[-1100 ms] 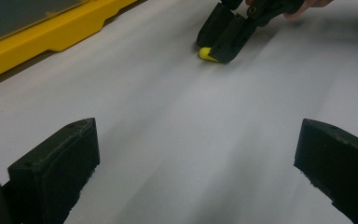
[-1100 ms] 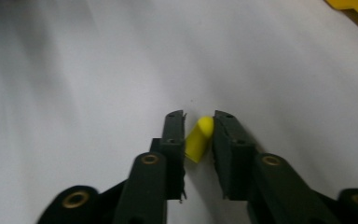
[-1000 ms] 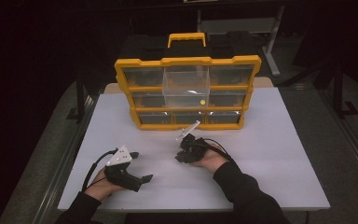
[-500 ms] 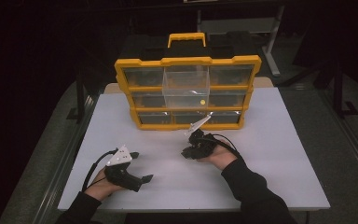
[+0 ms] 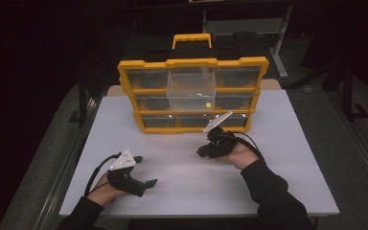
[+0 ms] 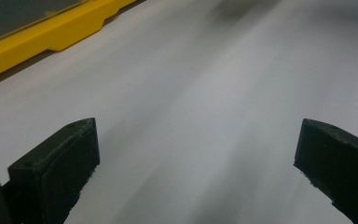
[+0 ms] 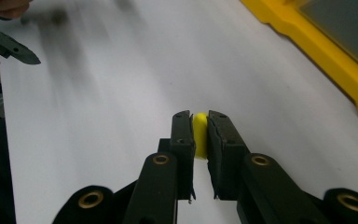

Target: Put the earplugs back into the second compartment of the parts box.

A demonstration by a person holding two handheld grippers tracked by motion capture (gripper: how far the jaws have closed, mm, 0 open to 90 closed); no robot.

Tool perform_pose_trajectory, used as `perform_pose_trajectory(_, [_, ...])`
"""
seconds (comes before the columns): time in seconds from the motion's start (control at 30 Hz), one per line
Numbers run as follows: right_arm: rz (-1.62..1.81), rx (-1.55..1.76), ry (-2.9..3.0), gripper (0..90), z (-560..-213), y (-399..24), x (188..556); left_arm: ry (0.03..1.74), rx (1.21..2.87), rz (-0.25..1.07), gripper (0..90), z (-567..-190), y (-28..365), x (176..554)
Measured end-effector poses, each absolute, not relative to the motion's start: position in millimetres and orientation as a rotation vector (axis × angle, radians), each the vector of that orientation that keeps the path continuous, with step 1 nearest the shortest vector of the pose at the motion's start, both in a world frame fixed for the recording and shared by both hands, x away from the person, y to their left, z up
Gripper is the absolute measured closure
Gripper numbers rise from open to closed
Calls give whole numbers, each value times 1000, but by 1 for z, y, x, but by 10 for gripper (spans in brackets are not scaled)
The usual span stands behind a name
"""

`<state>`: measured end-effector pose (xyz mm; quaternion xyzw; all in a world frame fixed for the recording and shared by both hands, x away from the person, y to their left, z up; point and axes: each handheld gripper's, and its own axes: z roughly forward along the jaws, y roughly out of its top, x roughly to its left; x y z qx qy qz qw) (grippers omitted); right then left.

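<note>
Right gripper (image 7: 200, 133): clamped on small yellow piece (image 7: 199, 135), now lifted off table (image 5: 287, 143), nearer organizer (image 5: 191, 96) than before; likely bound for pulled-out drawer (image 5: 191, 91). Left gripper (image 6: 196, 154): jaws apart, idle.

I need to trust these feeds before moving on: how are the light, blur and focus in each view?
High view: dim room, dark surroundings; the white table is evenly lit and the yellow drawer box sharp. Left gripper view: the table is streaked with motion blur, while the claw tips look crisp. Right gripper view: the background is smeared, but the small yellow piece between the claw tips is in focus.
</note>
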<state>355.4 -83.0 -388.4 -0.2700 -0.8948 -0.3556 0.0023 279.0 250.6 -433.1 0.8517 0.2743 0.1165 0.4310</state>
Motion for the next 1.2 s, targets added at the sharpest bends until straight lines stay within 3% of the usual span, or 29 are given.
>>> perform_pose_trajectory(0.73, [-1102, -875, -2814, 797, -351, -123, 355, 680, 2130, 291, 0, -434, 250, 279])
perform_pose_trajectory(1.2, [-1095, -877, -2829, 797, -307, -141, 361, 682, 2126, 289, 0, -433, 250, 279])
